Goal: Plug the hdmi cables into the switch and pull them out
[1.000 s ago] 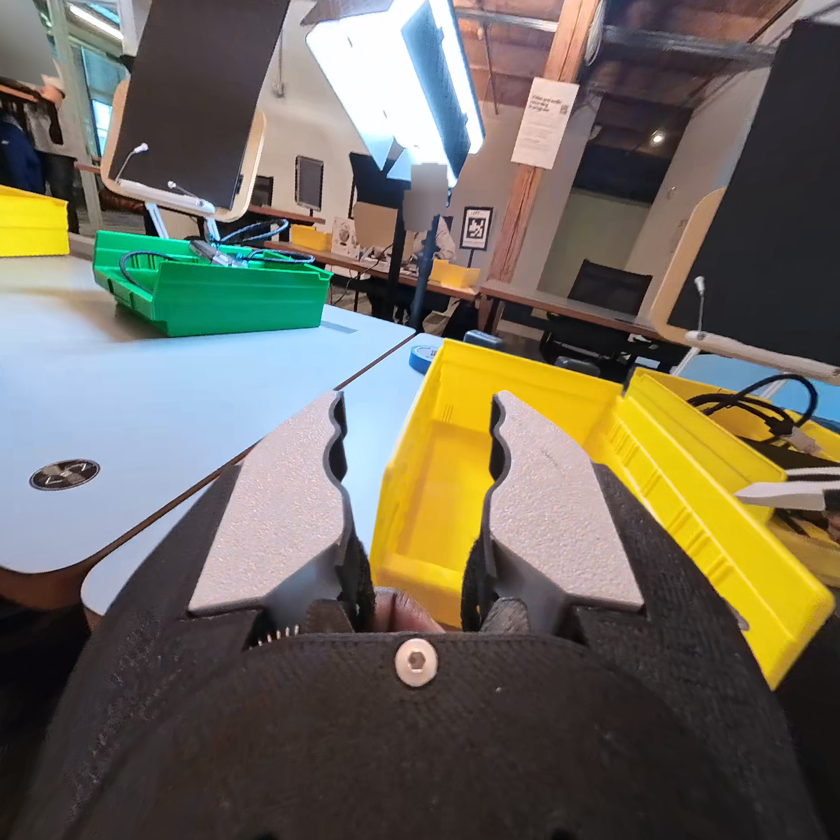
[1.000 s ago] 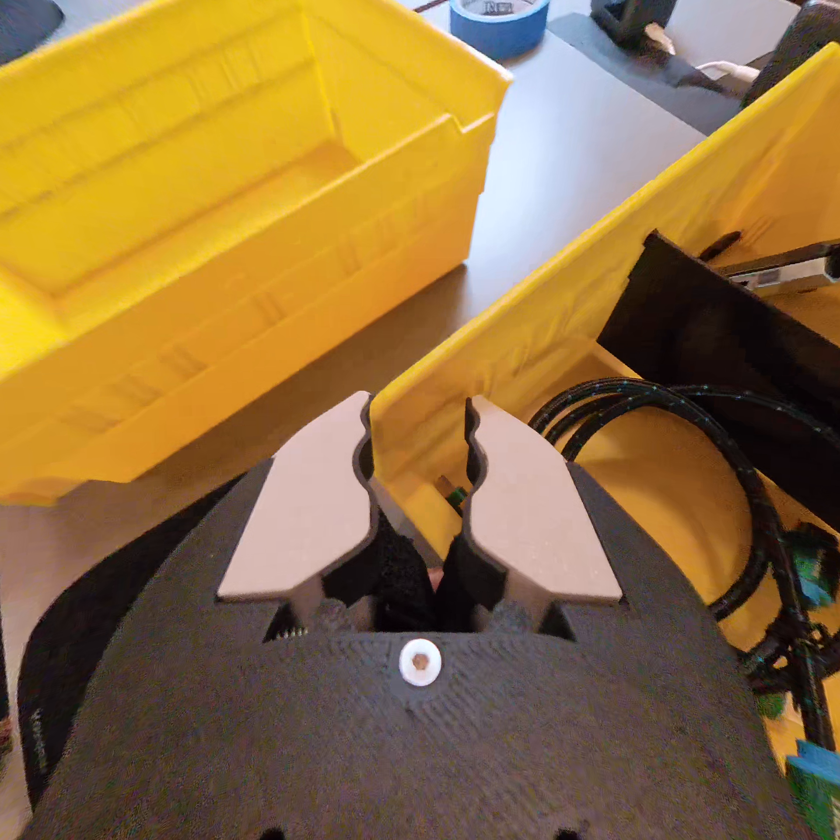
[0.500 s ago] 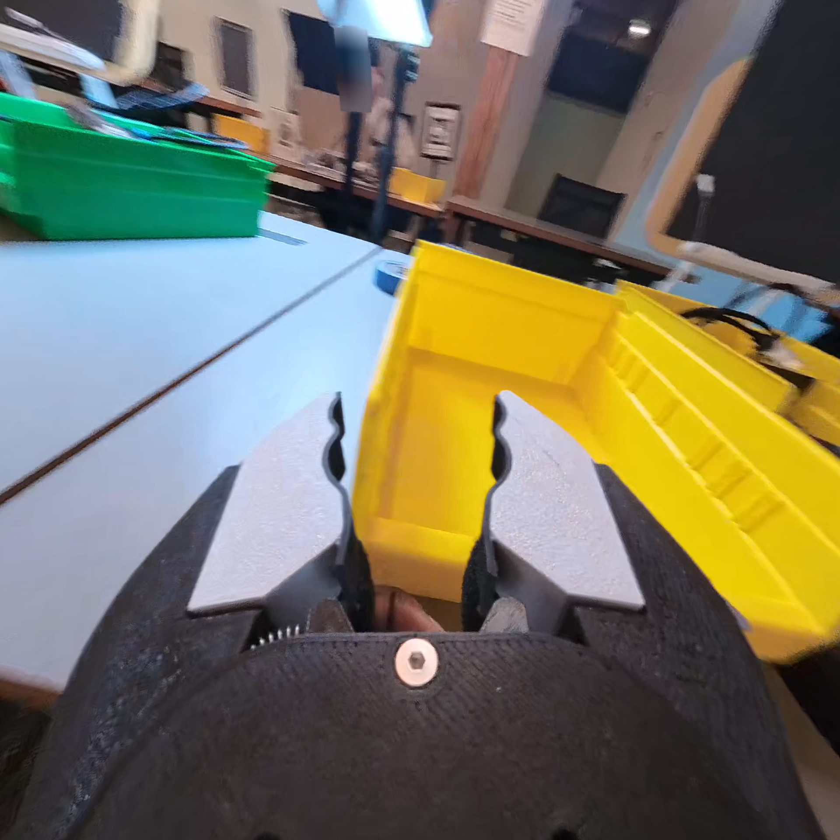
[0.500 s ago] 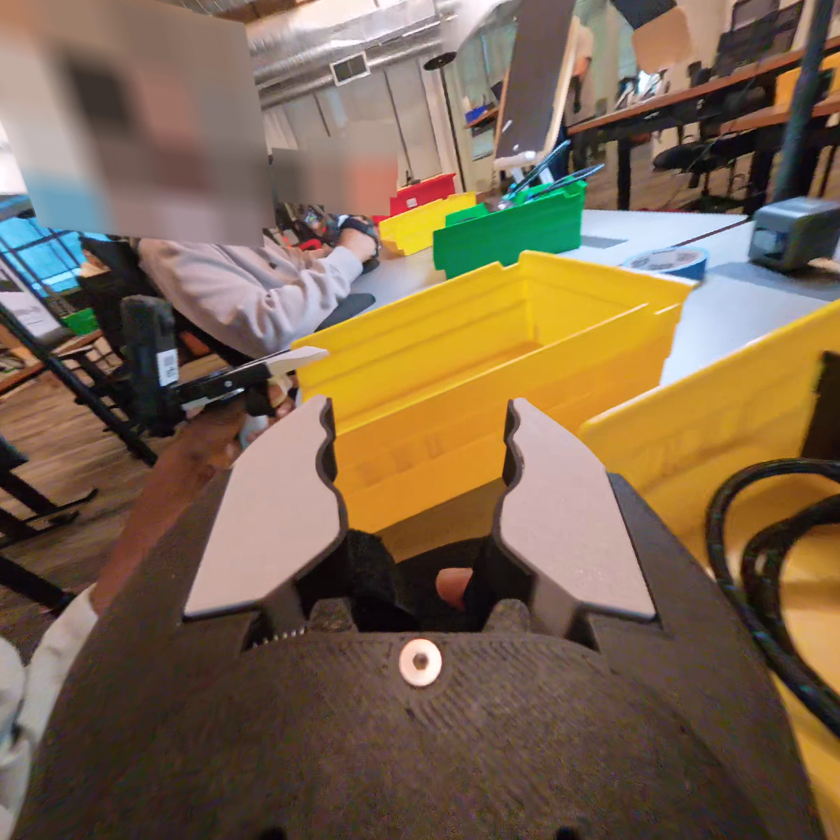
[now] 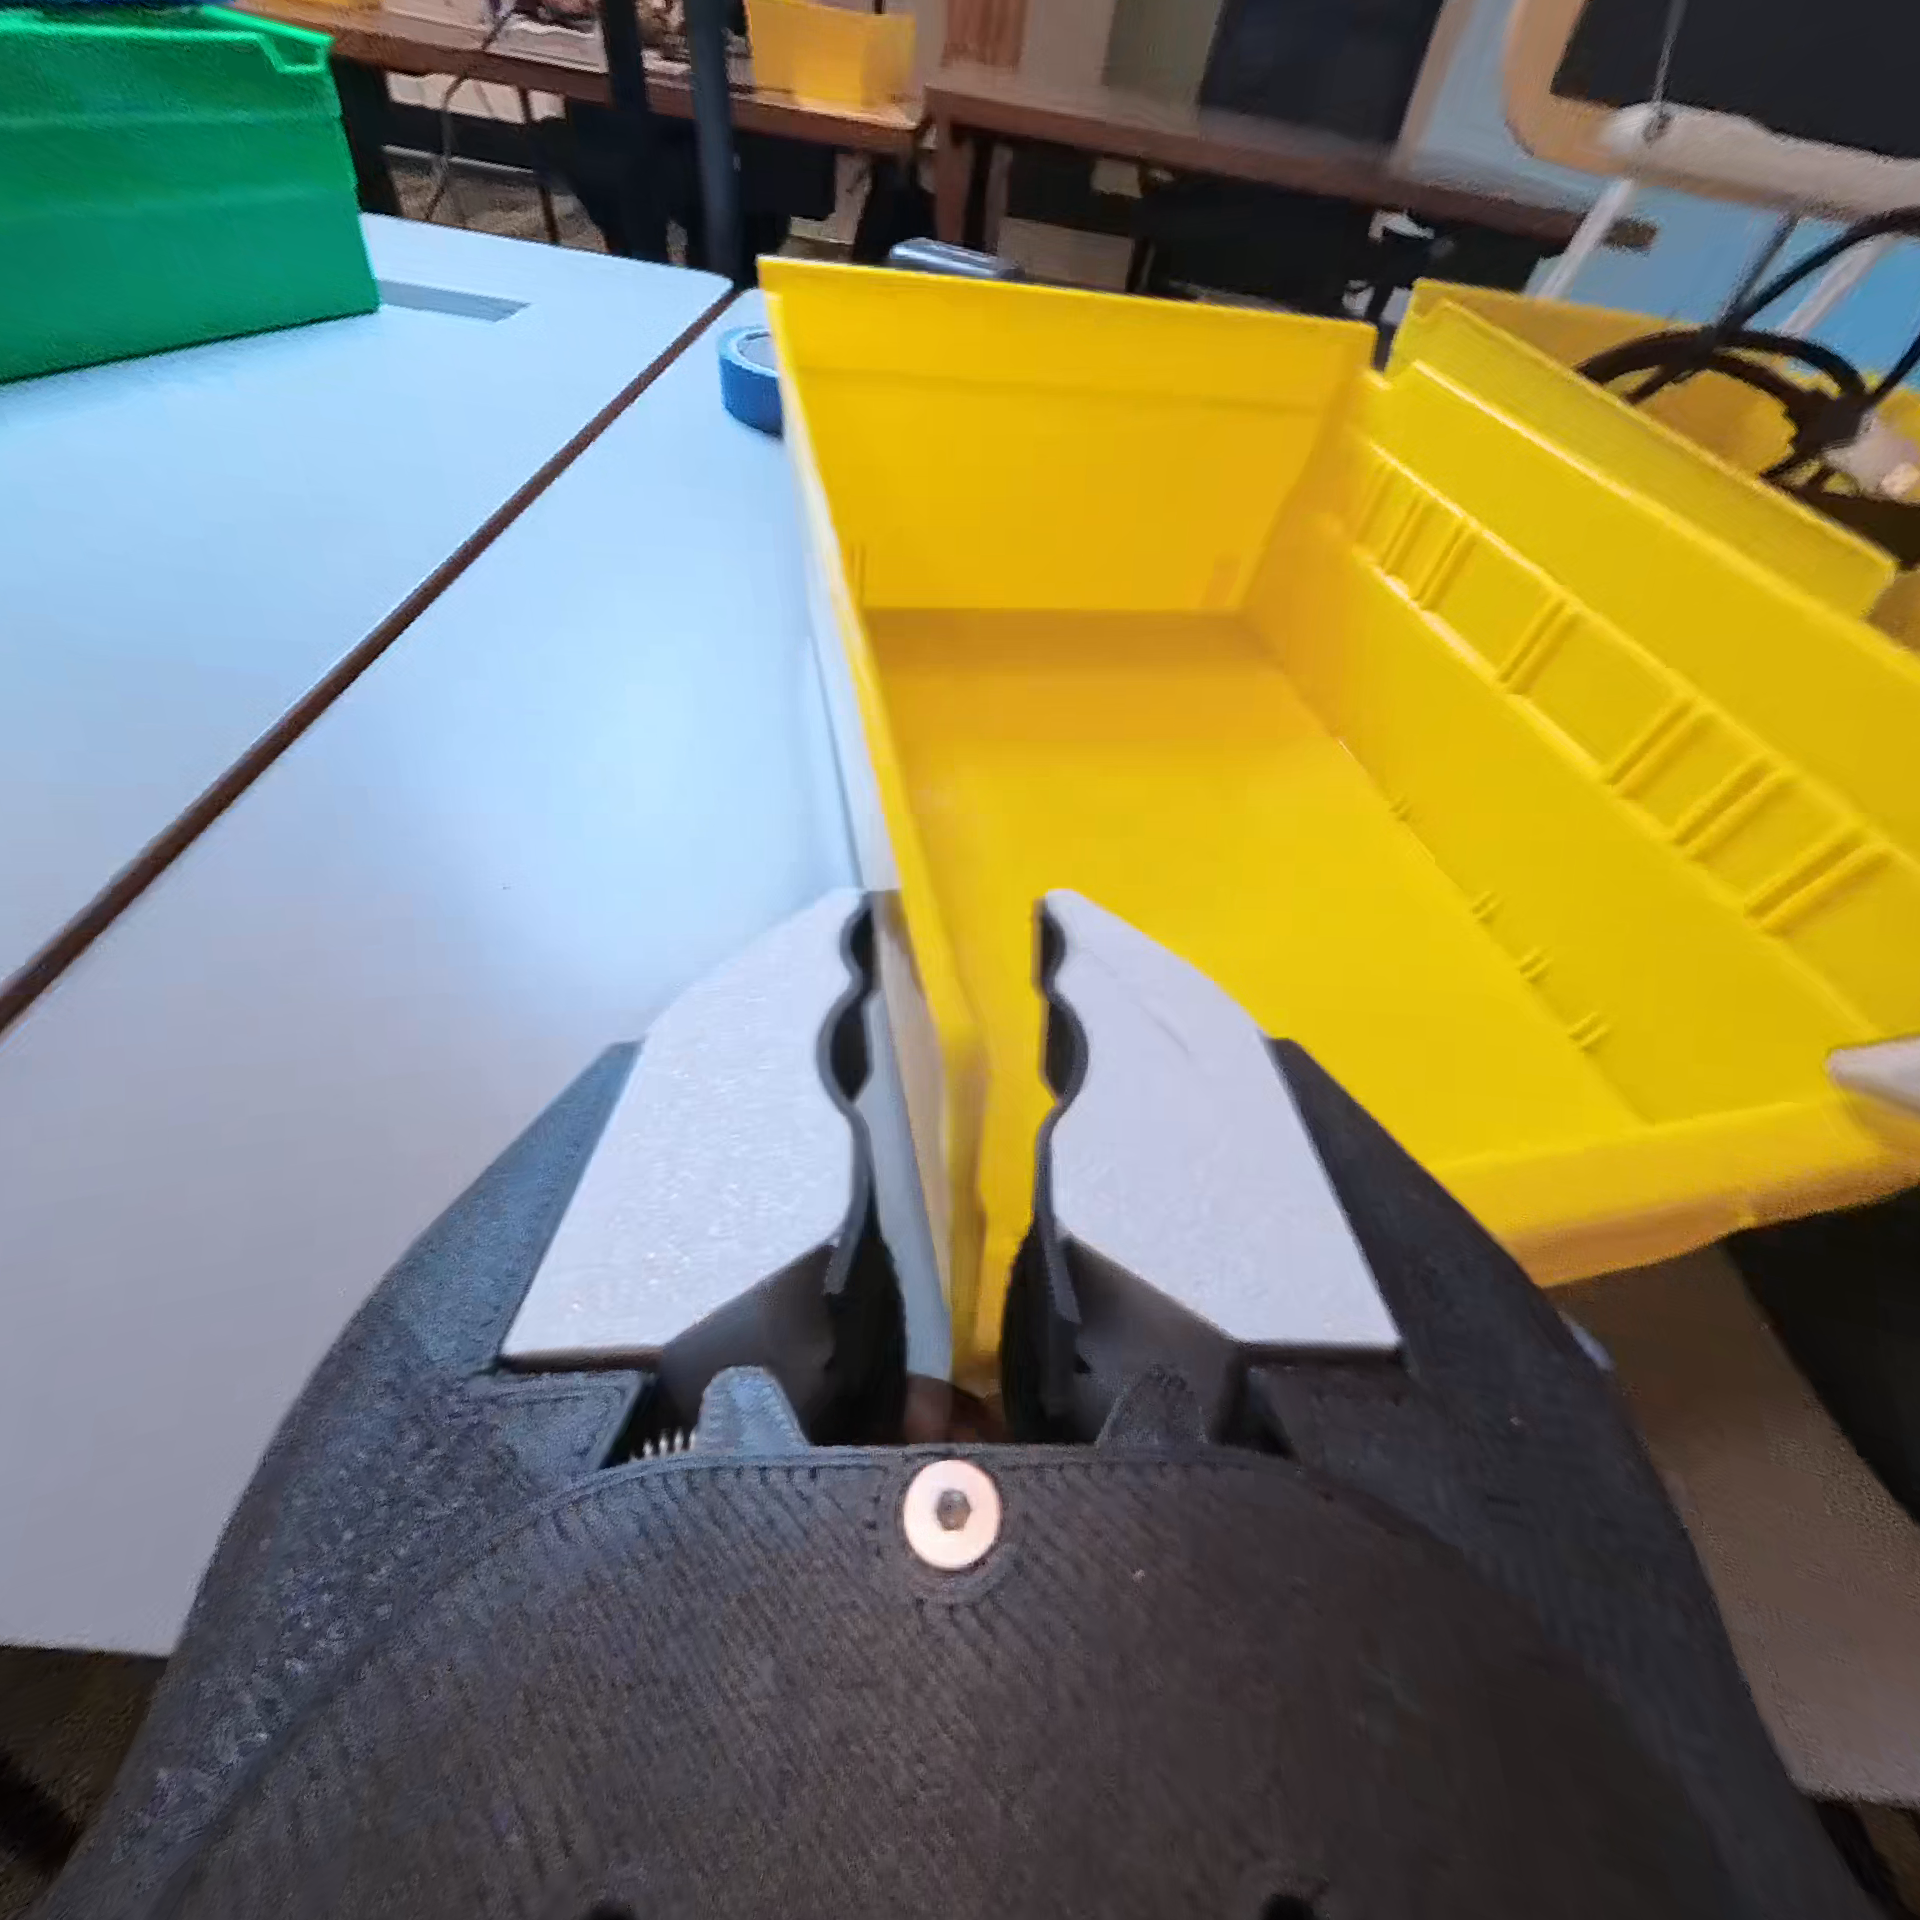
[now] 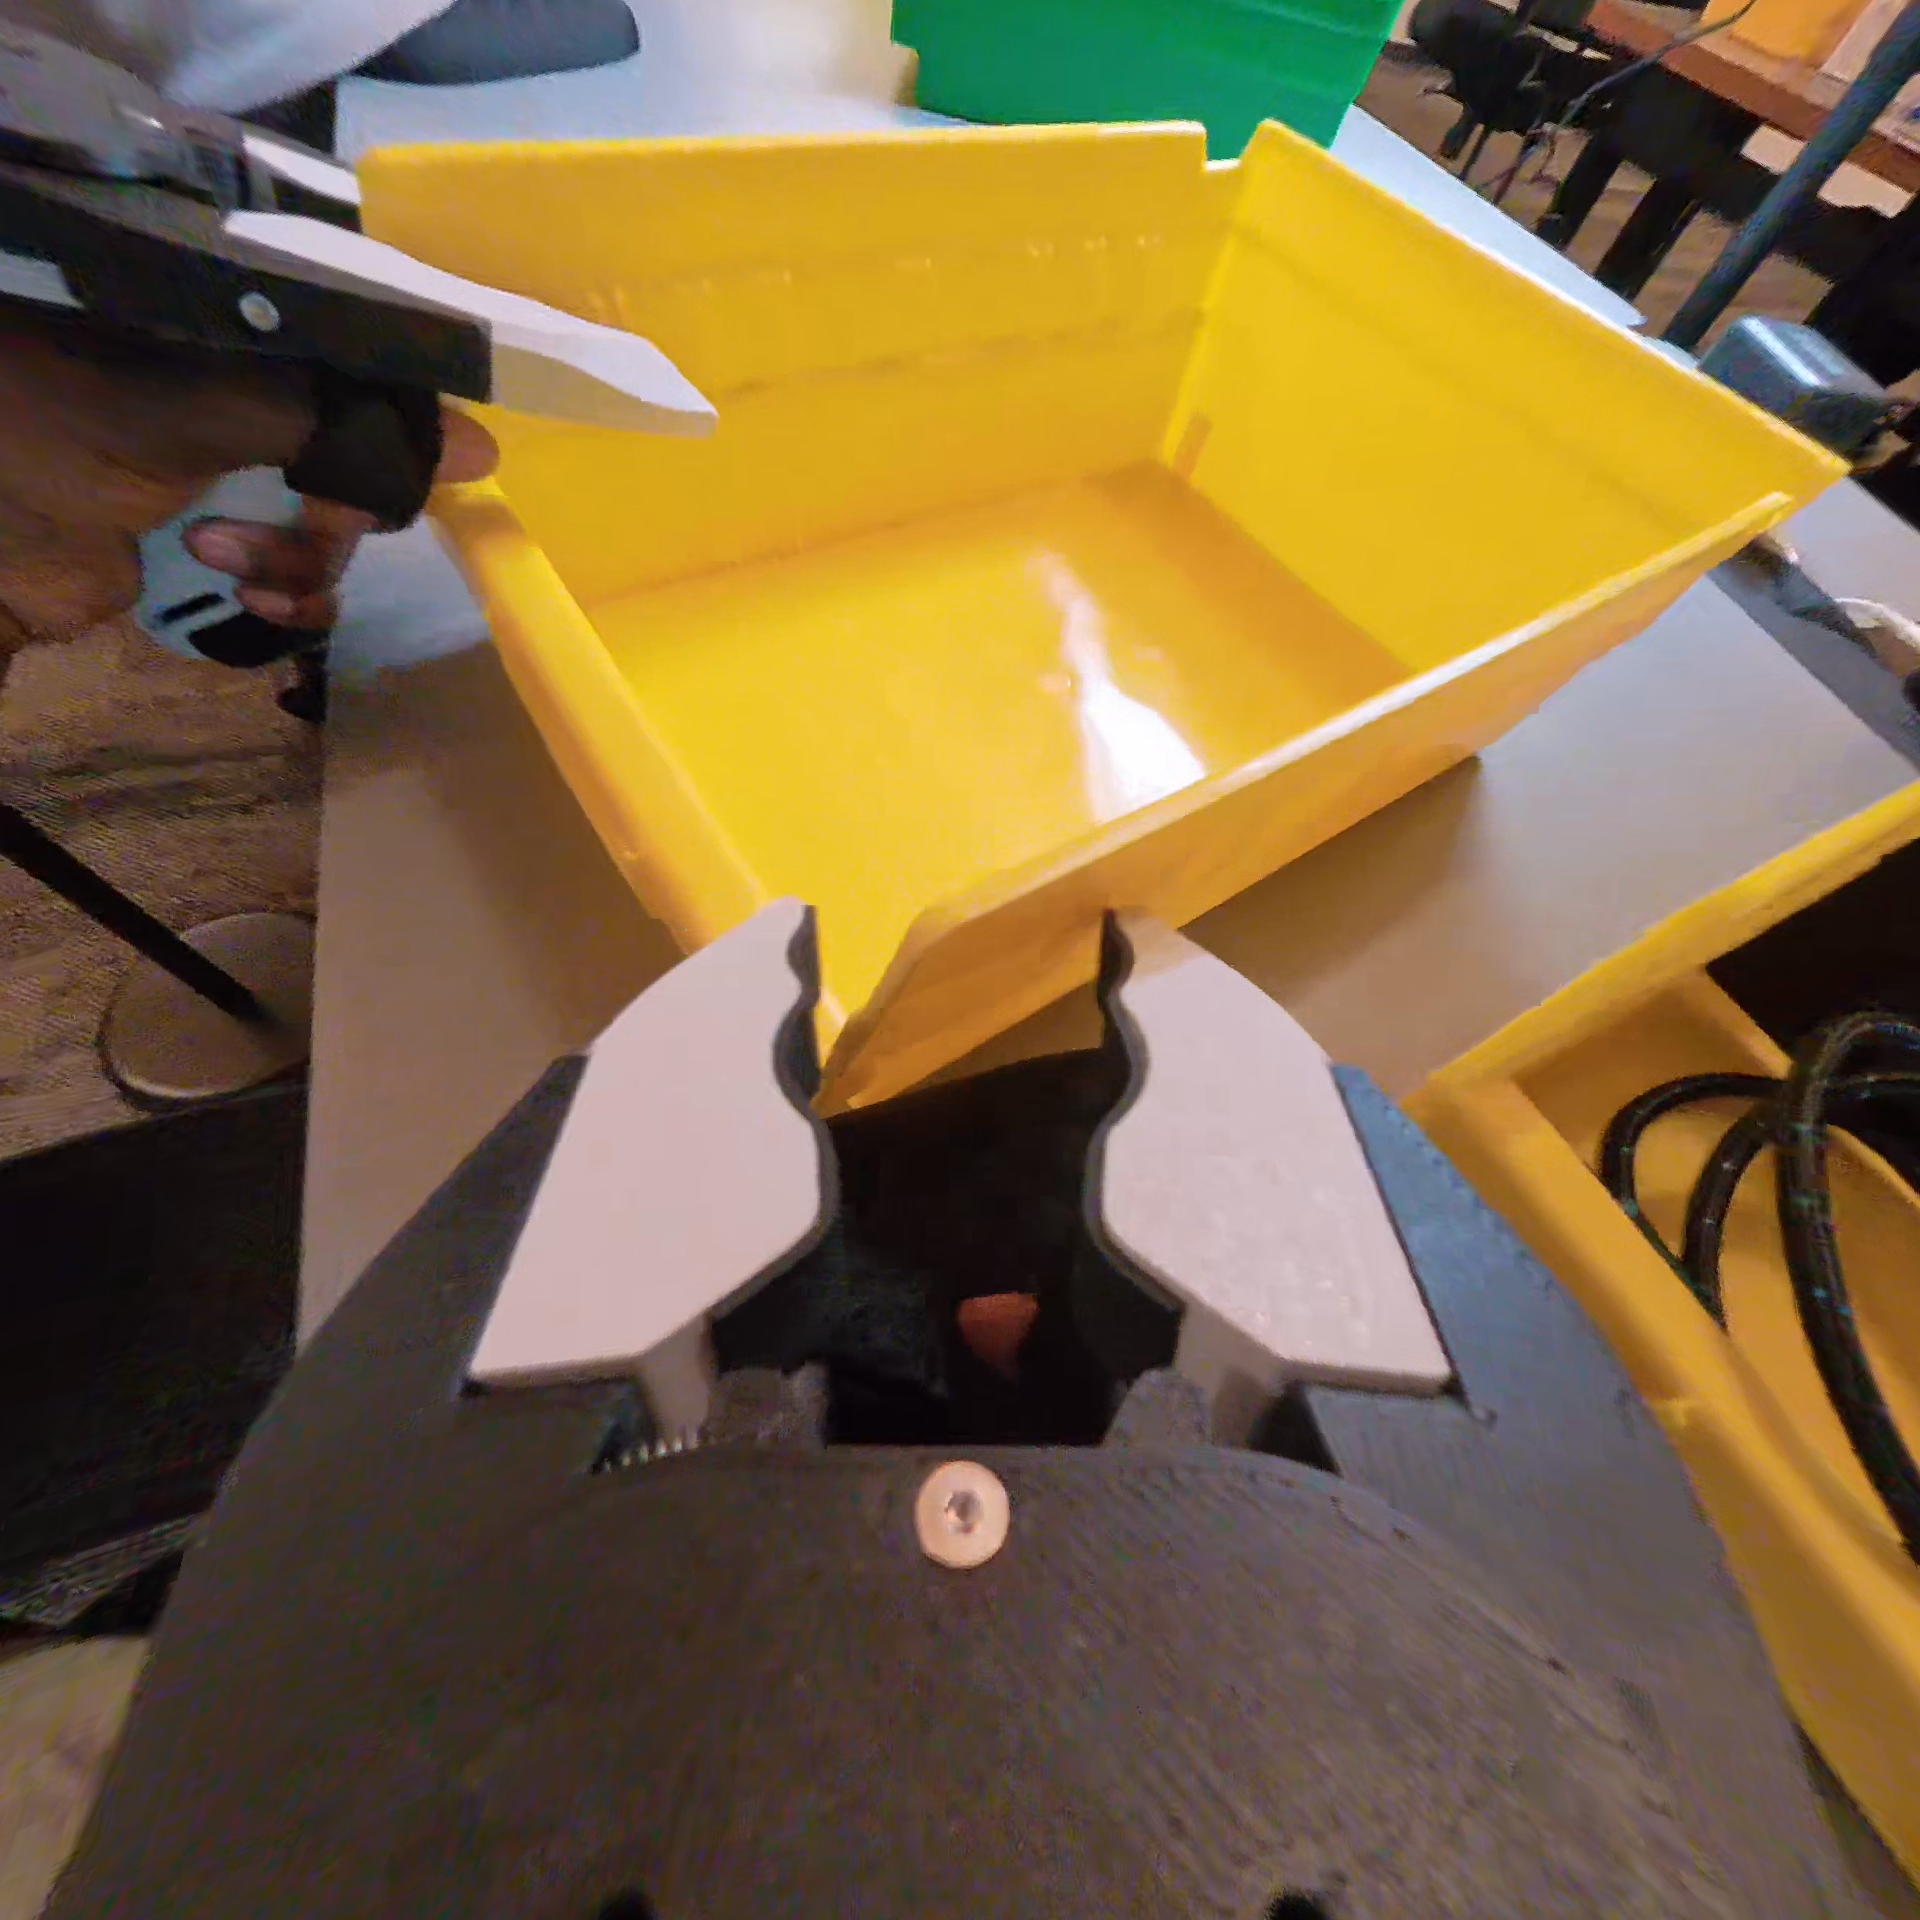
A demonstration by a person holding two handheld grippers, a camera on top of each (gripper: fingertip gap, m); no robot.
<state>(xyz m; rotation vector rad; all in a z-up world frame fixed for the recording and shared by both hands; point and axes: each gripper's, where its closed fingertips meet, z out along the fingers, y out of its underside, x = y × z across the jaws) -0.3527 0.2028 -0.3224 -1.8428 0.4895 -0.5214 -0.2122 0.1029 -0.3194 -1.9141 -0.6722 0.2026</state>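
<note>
An empty yellow bin [image 5: 1060,457] stands on the grey table. My left gripper [image 5: 956,914] straddles the near end of the bin's left wall, jaws closed on it. In the right wrist view the left gripper [image 6: 613,374] shows side-on at that corner of the bin [image 6: 1403,416]. My right gripper [image 6: 956,925] is open, and the near end of the bin's right wall lies between its fingers. One of its fingertips [image 5: 1881,1070] shows at the frame's right edge in the left wrist view. Black braided HDMI cables [image 6: 1818,1143] lie coiled in a second yellow bin [image 6: 1558,1195] on the right. A black box [image 6: 1839,935] sits in that bin, mostly hidden.
A green bin [image 5: 156,187] stands on the far-left table, beyond a seam between tabletops. A blue tape roll [image 5: 748,374] lies behind the empty bin. A grey device [image 6: 1787,374] sits past the bin's far corner. The table's front edge is right below both grippers. About 20 cm separates my left fingertips from my right.
My left gripper dropped onto the empty bin's left wall and narrowed. My right gripper let go of the cable bin's wall, opened, lifted, then came down over the empty bin's right wall.
</note>
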